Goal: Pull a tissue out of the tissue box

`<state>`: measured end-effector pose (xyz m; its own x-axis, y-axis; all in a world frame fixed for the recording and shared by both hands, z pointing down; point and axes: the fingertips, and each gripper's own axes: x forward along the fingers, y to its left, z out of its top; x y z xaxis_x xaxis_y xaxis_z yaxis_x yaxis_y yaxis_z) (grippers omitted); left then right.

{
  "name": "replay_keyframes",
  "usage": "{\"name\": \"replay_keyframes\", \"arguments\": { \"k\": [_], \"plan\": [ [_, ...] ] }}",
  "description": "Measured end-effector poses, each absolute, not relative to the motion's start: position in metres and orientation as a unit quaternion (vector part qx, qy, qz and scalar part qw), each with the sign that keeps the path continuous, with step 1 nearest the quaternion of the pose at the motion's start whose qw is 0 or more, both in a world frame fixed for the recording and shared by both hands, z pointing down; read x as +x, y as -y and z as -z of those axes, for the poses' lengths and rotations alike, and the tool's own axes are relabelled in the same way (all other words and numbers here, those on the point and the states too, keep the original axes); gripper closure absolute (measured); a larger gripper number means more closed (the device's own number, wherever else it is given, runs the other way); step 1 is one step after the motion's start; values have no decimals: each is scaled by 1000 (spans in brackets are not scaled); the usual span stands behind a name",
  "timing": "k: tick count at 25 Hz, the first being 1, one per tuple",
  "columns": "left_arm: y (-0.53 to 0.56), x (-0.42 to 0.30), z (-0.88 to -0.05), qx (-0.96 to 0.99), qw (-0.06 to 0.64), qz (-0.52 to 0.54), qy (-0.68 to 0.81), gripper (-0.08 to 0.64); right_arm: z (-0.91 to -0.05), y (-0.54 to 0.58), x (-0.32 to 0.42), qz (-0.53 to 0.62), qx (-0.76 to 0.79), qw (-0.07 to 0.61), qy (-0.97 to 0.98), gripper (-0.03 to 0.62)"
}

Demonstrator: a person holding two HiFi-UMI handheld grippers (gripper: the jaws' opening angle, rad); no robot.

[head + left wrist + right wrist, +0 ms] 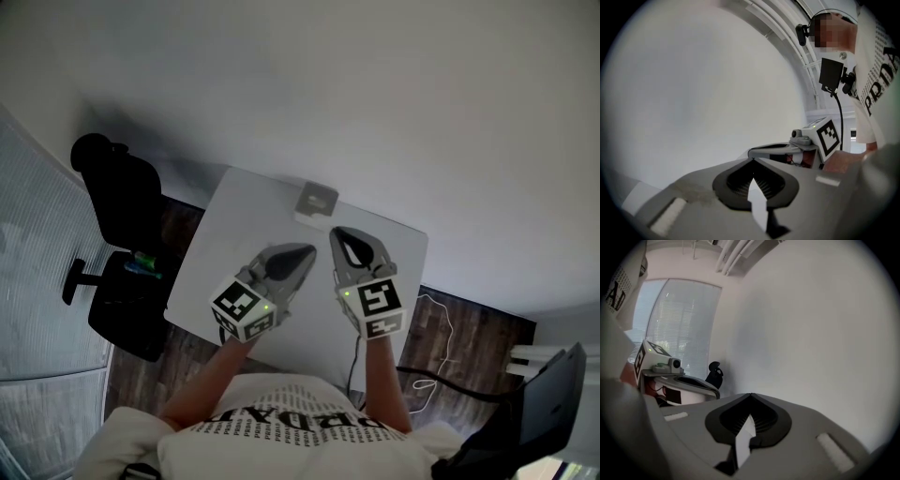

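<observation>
The tissue box (317, 202) is small and grey, and it stands at the far edge of the white table (225, 272). Both grippers hover over the table just short of the box, pointing toward it and touching nothing. My left gripper (308, 251) has its jaws together at the tip, and nothing is between them (752, 160). Slightly closer to the box, my right gripper (336, 232) is also shut and empty (751, 395). Each gripper view looks at a bare white wall and shows the other gripper alongside; the box is hidden in both.
A black office chair (122, 234) stands off the table's left side, next to a wall of window blinds (37, 281). A cable (436, 361) trails over the wooden floor on the right, near a dark object (548, 398).
</observation>
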<state>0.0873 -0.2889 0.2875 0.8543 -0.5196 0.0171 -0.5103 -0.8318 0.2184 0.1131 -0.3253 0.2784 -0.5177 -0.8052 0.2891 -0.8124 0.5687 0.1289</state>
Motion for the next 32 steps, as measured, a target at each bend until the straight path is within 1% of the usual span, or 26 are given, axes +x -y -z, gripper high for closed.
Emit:
{"name": "replay_keyframes", "arguments": {
  "k": [32],
  "plan": [
    [281, 102, -286, 962, 106, 17, 251, 569, -281, 314, 122, -13, 473, 167, 865, 584]
  ]
}}
